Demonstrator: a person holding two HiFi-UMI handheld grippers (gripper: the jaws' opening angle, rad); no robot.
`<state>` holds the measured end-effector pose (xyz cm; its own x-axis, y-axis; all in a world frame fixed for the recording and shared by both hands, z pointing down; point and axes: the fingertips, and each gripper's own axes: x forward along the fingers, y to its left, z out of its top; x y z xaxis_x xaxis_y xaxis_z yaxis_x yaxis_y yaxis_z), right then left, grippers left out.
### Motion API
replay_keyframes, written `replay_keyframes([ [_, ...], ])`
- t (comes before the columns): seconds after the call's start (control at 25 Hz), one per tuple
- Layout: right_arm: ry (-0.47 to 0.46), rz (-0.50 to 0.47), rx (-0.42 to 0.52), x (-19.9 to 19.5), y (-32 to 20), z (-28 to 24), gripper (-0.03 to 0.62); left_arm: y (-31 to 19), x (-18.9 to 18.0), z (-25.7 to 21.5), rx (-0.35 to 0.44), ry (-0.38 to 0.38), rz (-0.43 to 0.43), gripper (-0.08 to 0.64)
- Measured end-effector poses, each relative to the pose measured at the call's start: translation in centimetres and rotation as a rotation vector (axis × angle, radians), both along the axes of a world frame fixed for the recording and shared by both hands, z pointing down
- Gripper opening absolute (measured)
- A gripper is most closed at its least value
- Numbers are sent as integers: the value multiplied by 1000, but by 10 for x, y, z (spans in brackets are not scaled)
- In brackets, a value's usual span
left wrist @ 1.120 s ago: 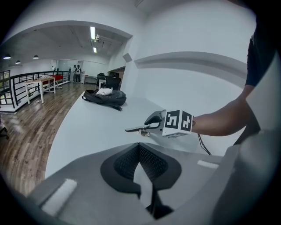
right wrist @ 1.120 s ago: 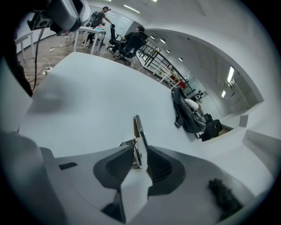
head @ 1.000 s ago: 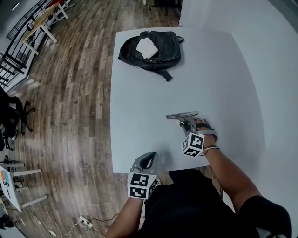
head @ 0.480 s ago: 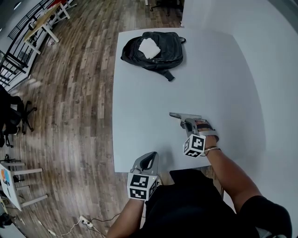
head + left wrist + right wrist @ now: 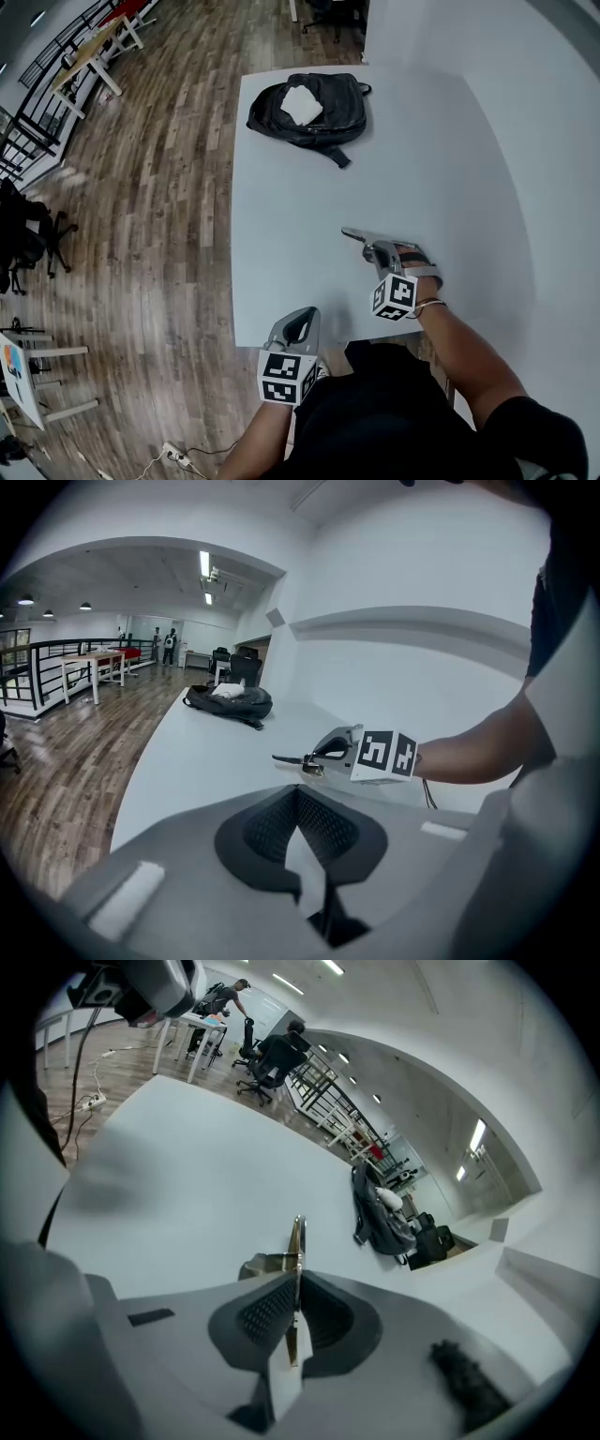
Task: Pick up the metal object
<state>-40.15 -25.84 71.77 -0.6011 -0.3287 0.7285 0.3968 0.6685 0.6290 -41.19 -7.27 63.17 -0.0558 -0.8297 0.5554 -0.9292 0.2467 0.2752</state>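
1. Since a second ago the right gripper (image 5: 378, 246) has tilted the metal object (image 5: 361, 234) slightly. Its jaws are clamped on the strip, which juts out ahead of them over the table (image 5: 281, 234).
2. The left gripper (image 5: 298, 323) has its jaws together with nothing between them.
3. A black backpack (image 5: 319, 112) lies well ahead of both.

A black backpack (image 5: 330, 120), perhaps open, lies on the white table (image 5: 300, 246).

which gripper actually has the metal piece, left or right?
The right gripper: its jaws are shut on the thin flat metal strip over the white table. The left gripper is shut on nothing at the table's near edge.
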Motion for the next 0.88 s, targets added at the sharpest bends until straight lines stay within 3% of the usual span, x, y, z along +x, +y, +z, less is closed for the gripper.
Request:
replay_keyframes([
  [0.36,-79,45,-30,11,31,-40,15,25,4,-23,47,-14,-4,8],
  [0.88,-265,208,-304,46,99,-105,14,69,26,-59,118,-56,47,8],
])
